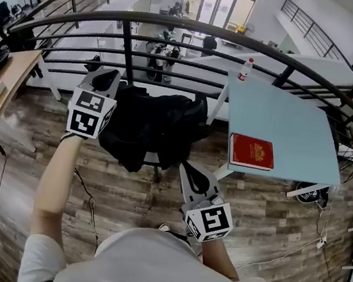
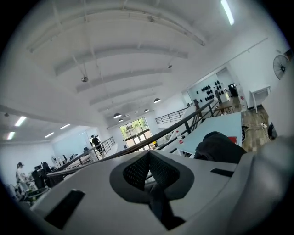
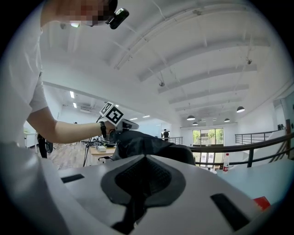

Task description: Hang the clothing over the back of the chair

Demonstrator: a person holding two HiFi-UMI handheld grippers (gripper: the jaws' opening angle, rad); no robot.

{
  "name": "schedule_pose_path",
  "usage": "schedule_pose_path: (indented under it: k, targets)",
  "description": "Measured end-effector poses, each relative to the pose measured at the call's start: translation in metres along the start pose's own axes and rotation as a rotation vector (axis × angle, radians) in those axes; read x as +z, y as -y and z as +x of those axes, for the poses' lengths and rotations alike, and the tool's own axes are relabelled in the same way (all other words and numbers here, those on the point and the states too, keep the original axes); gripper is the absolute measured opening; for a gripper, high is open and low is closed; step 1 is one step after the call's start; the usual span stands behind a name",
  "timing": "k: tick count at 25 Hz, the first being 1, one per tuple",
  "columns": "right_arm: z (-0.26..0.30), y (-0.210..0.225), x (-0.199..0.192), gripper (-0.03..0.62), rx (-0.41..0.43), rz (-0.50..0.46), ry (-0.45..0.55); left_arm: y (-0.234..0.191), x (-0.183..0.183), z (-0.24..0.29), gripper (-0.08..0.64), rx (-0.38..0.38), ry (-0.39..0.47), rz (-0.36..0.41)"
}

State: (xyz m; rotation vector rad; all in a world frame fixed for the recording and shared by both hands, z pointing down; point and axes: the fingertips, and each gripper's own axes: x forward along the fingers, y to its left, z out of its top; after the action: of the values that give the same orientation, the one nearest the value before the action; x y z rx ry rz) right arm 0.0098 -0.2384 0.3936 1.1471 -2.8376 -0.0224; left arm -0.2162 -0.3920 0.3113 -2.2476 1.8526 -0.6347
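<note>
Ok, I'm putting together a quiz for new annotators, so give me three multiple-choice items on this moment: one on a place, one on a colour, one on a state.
1. Where does the red book lie?
A. on the floor
B. on the light blue table
C. on the railing

2. What colour is the clothing?
A. white
B. red
C. black

3. How do the jaws of the left gripper stand?
A. together, with nothing between them
B. wide apart
C. closed on the clothing

Answers:
1 B: the head view shows the book flat on the table's near side.
2 C: the garment is black in every view.
3 A: in the left gripper view the pads meet and nothing is caught between them.
</note>
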Motion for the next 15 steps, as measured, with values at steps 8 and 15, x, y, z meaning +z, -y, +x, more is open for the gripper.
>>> schedule_pose_path:
  k: [8, 15]
  targets:
    - [-0.008, -0.017, 0.0, 0.017, -0.025, -0.008, -0.01, -0.001, -0.016, -0.031, 0.023, 0.02, 0.074, -0.063]
    - [-0.009, -0.038, -0.001, 0.017, -0.026, -0.01, -0.016, 0.009, -0.017, -0.061, 0.023, -0.013, 0.169, -0.062]
